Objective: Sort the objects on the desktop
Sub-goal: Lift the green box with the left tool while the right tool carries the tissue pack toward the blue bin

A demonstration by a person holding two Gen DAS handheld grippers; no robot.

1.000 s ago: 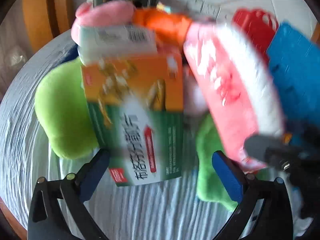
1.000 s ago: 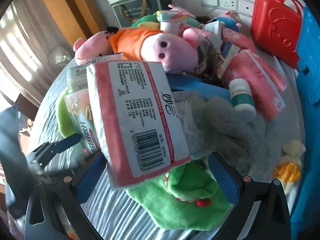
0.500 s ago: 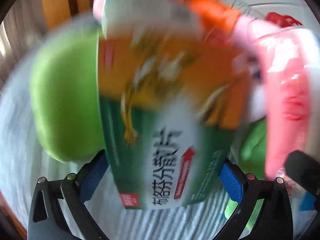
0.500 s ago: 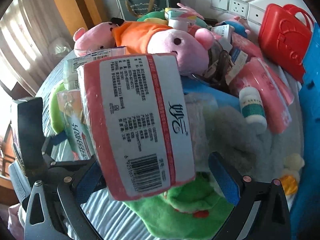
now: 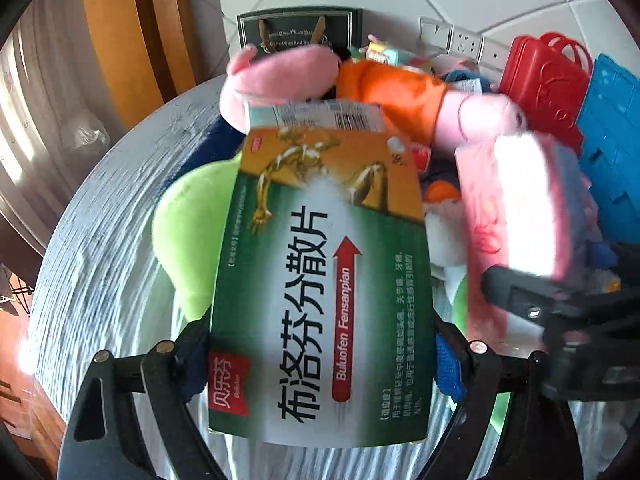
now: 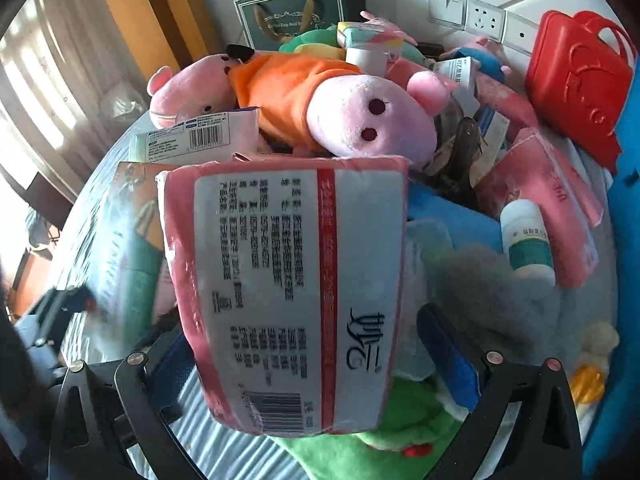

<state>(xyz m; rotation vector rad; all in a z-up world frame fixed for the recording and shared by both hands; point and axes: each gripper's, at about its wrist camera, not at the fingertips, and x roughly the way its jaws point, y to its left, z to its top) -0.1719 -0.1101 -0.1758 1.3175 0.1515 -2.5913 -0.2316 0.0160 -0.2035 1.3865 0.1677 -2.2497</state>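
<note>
A green and orange medicine box (image 5: pixel 320 280) stands between the fingers of my left gripper (image 5: pixel 320 344). Both blue pads touch its sides while the jaws are closing, and the box is raised off the pile. A pink tissue pack (image 6: pixel 288 300) lies lengthwise between the fingers of my right gripper (image 6: pixel 304 340). Those jaws are closing too. The pack lies against the left pad, with a gap to the right pad (image 6: pixel 452 360). In the left wrist view the same tissue pack (image 5: pixel 516 208) shows at the right above a black finger (image 5: pixel 520 304) of the right gripper.
A round table with a pale striped cloth (image 5: pixel 100 220) holds a heap: pink pig plush in orange (image 6: pixel 360 120), green plush (image 5: pixel 188 232), grey plush (image 6: pixel 500 292), white bottle (image 6: pixel 528 240). A red case (image 6: pixel 576 80) and blue crate (image 5: pixel 612 140) stand at the right, a dark box (image 5: pixel 300 32) by the wall.
My left gripper has closed in on the medicine box and risen with it, so the pile looks farther off. The right gripper has narrowed slightly around the tissue pack and barely moved.
</note>
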